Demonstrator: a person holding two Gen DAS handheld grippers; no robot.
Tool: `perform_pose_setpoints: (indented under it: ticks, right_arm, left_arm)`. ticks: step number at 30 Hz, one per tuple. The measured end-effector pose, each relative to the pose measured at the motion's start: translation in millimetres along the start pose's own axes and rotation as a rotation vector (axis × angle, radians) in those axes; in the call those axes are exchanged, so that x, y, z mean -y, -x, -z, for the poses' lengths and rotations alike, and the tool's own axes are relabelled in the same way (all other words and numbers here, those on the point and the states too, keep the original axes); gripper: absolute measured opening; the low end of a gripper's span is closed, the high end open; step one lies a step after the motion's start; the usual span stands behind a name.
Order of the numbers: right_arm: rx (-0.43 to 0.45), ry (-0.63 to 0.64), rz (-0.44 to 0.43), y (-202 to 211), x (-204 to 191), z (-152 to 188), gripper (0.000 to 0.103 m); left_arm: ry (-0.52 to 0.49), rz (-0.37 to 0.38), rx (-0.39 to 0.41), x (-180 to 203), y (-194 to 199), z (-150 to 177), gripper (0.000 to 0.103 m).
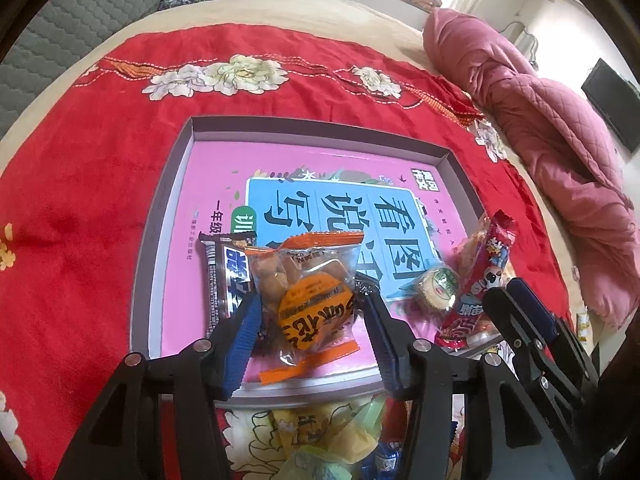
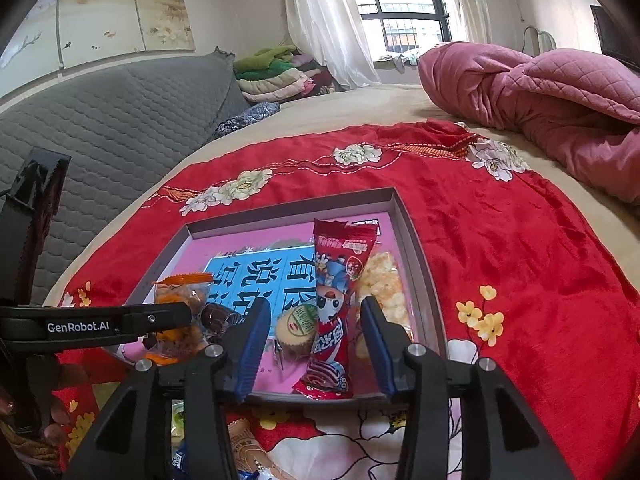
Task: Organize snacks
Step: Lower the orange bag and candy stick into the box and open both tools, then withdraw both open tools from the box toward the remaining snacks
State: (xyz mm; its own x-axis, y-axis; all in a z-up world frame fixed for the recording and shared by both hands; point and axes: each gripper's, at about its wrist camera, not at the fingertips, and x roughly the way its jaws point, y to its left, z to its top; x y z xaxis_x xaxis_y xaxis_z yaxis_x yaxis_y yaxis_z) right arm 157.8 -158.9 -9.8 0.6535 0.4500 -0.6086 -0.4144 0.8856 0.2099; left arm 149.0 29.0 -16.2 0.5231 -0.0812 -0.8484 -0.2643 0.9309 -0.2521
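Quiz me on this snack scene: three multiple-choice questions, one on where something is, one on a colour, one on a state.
1. Where does the orange packet lie?
A. in the tray
B. on the pink quilt
C. on the sofa

2. What colour is the cloth under the tray?
A. green
B. red
C. white

3. How does the right gripper stand around the red packet?
A. clamped shut on it
B. open, packet between its fingers
C. far from it

Answers: 1 A, it rests on the book inside the tray. 2 B, red with white flowers. 3 B, gaps show on both sides of the packet.
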Motion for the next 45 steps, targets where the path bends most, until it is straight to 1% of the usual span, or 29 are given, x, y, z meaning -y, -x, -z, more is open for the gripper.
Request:
perform_pose_setpoints:
  ticks: [1, 5, 8, 10, 12, 14, 25, 31, 39, 40, 42, 45]
  right_arm:
    - [0.001, -0.002, 0.001, 0.8, 0.4, -0.2, 0.047]
    - [0.010, -0.007, -0.005, 4.7, 1.9, -0.5, 0.055]
    - [0.017, -0.007, -0.008, 7.6, 2.1, -1.0, 0.056]
    - [0.023, -0.010, -0.015, 9.7, 2.2, -1.3, 0.057]
    - [0.029, -0.016, -0.024, 11.7, 2.6, -1.6, 0.062]
    - [0.035, -0.020, -0.026, 13.7, 2.9, -1.8, 0.065]
    - [0.037, -0.030, -0.017, 28.1, 2.2, -1.0, 0.065]
    - [0.031, -0.049, -0.012, 41.7, -0.5, 0.8, 0.066]
    - [0.008, -0.084, -0.001, 58.4, -3.7, 5.2, 0.067]
    - [0.005, -0.090, -0.001, 60.1, -4.0, 5.3, 0.068]
    - [-0.009, -0.103, 0.001, 62.3, -5.5, 5.9, 0.072]
    - [-0.037, -0.114, 0.002, 66.6, -9.5, 10.0, 0.073]
  left_arm:
    - [0.000, 0.002, 0.001, 0.2, 1.3, 0.0, 0.055]
    - [-0.004, 0.011, 0.013, 0.9, 9.4, -0.3, 0.056]
    - [-0.004, 0.015, 0.026, 1.3, 17.2, -1.7, 0.061]
    - [-0.001, 0.023, 0.035, 1.0, 22.2, -2.8, 0.062]
    - [0.003, 0.026, 0.041, 0.8, 26.6, -3.4, 0.062]
    - [0.005, 0.032, 0.045, 0.4, 31.0, -3.6, 0.062]
    - [0.021, 0.035, 0.065, -10.8, 54.9, 1.6, 0.062]
    - [0.013, 0.039, 0.070, -13.4, 65.6, 7.6, 0.062]
    - [0.012, 0.057, 0.047, -18.6, 73.7, 20.3, 0.062]
    - [0.012, 0.061, 0.043, -19.7, 74.6, 22.4, 0.062]
    - [0.013, 0.065, 0.035, -21.5, 76.0, 26.3, 0.063]
    - [0.012, 0.073, 0.025, -23.9, 77.8, 31.2, 0.063]
